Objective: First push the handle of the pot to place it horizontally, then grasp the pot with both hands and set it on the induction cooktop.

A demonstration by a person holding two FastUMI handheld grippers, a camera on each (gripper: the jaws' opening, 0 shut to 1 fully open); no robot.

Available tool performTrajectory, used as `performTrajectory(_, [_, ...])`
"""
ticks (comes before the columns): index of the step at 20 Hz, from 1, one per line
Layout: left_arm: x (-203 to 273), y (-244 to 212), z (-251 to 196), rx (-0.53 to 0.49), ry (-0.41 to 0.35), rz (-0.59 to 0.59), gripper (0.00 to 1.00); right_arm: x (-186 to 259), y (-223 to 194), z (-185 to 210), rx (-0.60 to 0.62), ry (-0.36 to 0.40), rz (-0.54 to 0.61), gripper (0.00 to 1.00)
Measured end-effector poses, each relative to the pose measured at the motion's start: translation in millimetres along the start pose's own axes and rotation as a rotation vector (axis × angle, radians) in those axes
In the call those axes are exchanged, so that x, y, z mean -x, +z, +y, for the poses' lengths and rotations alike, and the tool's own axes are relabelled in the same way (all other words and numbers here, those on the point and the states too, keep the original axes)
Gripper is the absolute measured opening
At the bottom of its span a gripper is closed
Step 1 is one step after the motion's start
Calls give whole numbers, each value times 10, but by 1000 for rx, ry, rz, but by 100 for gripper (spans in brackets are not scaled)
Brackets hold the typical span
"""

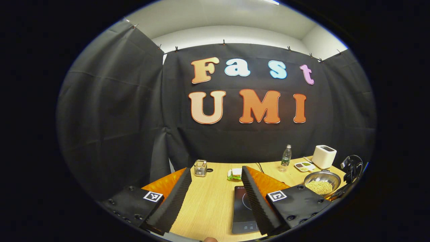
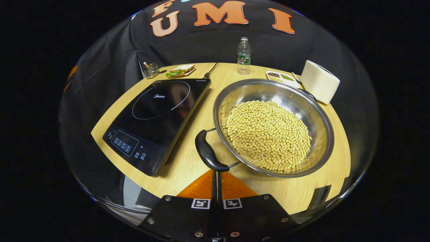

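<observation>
Black cloth walls close in the booth behind a light wooden tabletop [image 2: 198, 161], and we see most of it from the right gripper view. Near the tabletop's front edge sits the pot [image 2: 273, 127], a shallow steel pan heaped with yellow beans [image 2: 268, 134]; its black handle [image 2: 208, 153] juts from the rim toward the induction cooktop [image 2: 158, 117], which lies just beside it on the side toward the tabletop's left edge, apart from the pan. We hold the right gripper [image 2: 216, 181] low at the front edge with its orange fingers pressed together, their tips just below the handle's near end; we cannot tell whether they touch it. Along the far edge stand a water bottle [image 2: 244, 55], a white box-shaped appliance [image 2: 319, 82], a small divided dish [image 2: 280, 77], a sandwich on a plate [image 2: 179, 70] and a glass jar [image 2: 151, 70]. In the left gripper view, the left gripper [image 1: 215, 174] hangs above the tabletop with its fingers spread wide, pinching nothing, the cooktop partly behind one finger.
</observation>
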State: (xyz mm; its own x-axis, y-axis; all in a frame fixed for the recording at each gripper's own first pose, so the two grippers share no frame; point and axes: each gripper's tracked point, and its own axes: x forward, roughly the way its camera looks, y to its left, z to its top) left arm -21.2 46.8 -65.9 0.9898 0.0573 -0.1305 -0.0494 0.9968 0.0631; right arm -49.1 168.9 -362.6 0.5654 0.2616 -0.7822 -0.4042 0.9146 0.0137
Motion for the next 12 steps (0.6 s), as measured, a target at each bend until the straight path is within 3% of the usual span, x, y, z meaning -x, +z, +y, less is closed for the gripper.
performTrajectory(12, [4, 30, 69, 19, -7, -2, 97, -141, 221, 217, -20, 28, -14, 0])
